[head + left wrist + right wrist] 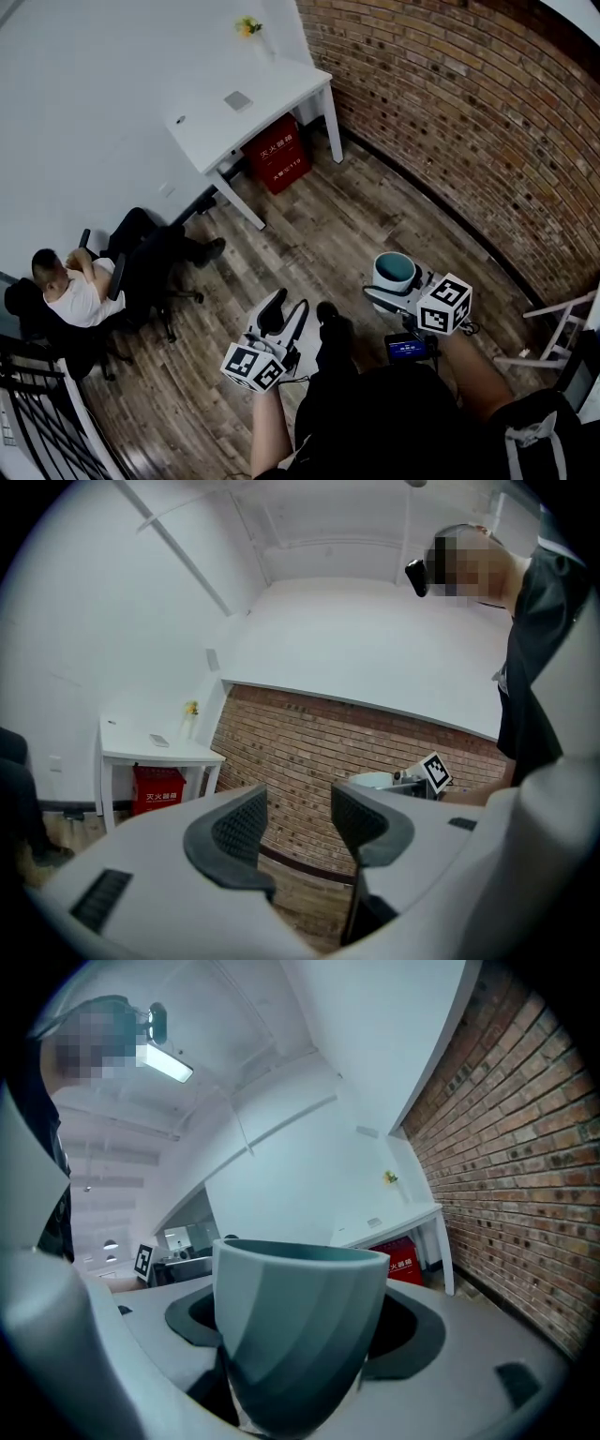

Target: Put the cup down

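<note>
The right gripper has its 2 jaws pressed against opposite sides of the teal cup. The cup sits mouth up between them, held in the air above the wooden floor. The left gripper is just to the left of the right one and apart from it. Its 2 jaws are spread wide with nothing between them. Well ahead of both grippers a white table stands against the white wall, with a red box under it. A brick wall runs along the right gripper's right side. Well off to the left gripper's left, a person sits in a chair.
</note>
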`<action>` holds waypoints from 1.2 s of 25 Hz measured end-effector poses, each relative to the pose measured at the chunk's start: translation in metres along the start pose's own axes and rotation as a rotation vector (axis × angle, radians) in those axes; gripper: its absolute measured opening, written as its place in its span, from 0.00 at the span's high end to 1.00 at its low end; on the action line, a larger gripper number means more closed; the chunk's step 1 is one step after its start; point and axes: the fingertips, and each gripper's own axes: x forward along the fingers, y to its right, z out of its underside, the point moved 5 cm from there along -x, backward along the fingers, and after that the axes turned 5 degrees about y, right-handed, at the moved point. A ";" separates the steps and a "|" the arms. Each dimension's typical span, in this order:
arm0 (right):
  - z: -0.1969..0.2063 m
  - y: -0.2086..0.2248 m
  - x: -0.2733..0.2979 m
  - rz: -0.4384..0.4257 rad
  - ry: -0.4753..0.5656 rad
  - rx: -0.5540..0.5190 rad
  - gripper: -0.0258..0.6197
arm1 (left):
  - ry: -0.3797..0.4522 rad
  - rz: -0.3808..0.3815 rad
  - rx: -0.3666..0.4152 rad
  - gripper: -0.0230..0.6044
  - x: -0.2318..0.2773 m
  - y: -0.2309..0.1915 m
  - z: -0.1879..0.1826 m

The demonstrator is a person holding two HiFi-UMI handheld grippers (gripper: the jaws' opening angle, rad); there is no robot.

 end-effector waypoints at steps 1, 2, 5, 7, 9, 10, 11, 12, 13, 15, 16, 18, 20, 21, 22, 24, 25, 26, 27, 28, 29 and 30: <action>-0.005 0.008 0.012 0.008 0.001 -0.001 0.33 | 0.001 0.006 -0.004 0.61 0.010 -0.015 -0.003; -0.011 0.016 0.026 0.015 0.003 -0.003 0.33 | 0.001 0.013 -0.005 0.61 0.019 -0.030 -0.007; -0.034 0.038 0.072 0.023 0.008 -0.019 0.33 | -0.007 0.033 0.003 0.61 0.047 -0.078 -0.023; -0.051 0.052 0.107 0.031 0.012 -0.030 0.33 | -0.018 0.041 0.011 0.61 0.062 -0.113 -0.035; -0.069 0.063 0.142 0.037 0.017 -0.039 0.33 | -0.027 0.045 0.021 0.61 0.074 -0.147 -0.047; -0.078 0.067 0.160 0.037 0.021 -0.044 0.33 | -0.028 0.048 0.026 0.61 0.079 -0.164 -0.054; -0.085 0.070 0.176 0.036 0.026 -0.049 0.33 | -0.028 0.049 0.029 0.61 0.083 -0.180 -0.061; -0.092 0.074 0.191 0.036 0.030 -0.054 0.33 | -0.026 0.045 0.030 0.61 0.087 -0.196 -0.067; -0.097 0.078 0.206 0.037 0.031 -0.056 0.33 | -0.023 0.038 0.029 0.61 0.090 -0.211 -0.073; -0.102 0.086 0.229 0.039 0.025 -0.054 0.33 | -0.015 0.030 0.027 0.61 0.097 -0.235 -0.081; -0.102 0.090 0.238 0.040 0.017 -0.050 0.33 | -0.014 0.028 0.024 0.61 0.099 -0.244 -0.083; -0.102 0.098 0.254 0.043 0.003 -0.043 0.33 | -0.016 0.023 0.008 0.61 0.104 -0.259 -0.084; -0.105 0.107 0.267 0.049 -0.001 -0.040 0.33 | -0.019 0.022 -0.003 0.61 0.110 -0.272 -0.085; -0.108 0.112 0.274 0.052 0.000 -0.039 0.33 | -0.019 0.023 -0.004 0.61 0.114 -0.278 -0.086; -0.110 0.117 0.280 0.052 0.001 -0.039 0.33 | -0.018 0.025 -0.004 0.61 0.119 -0.283 -0.088; -0.114 0.128 0.292 0.050 0.001 -0.040 0.33 | -0.015 0.028 -0.002 0.61 0.129 -0.294 -0.090; -0.115 0.135 0.299 0.047 0.001 -0.039 0.33 | -0.014 0.028 0.000 0.61 0.135 -0.300 -0.091; -0.117 0.142 0.307 0.044 0.002 -0.038 0.33 | -0.013 0.029 0.003 0.61 0.142 -0.306 -0.092; -0.120 0.150 0.315 0.039 0.003 -0.037 0.33 | -0.013 0.029 0.005 0.61 0.150 -0.313 -0.093; -0.122 0.160 0.324 0.034 0.004 -0.036 0.33 | -0.014 0.030 0.007 0.61 0.159 -0.319 -0.094; -0.125 0.170 0.334 0.027 0.005 -0.033 0.33 | -0.017 0.030 0.008 0.61 0.169 -0.326 -0.095; -0.128 0.180 0.345 0.018 0.006 -0.030 0.33 | -0.020 0.030 0.009 0.61 0.180 -0.334 -0.096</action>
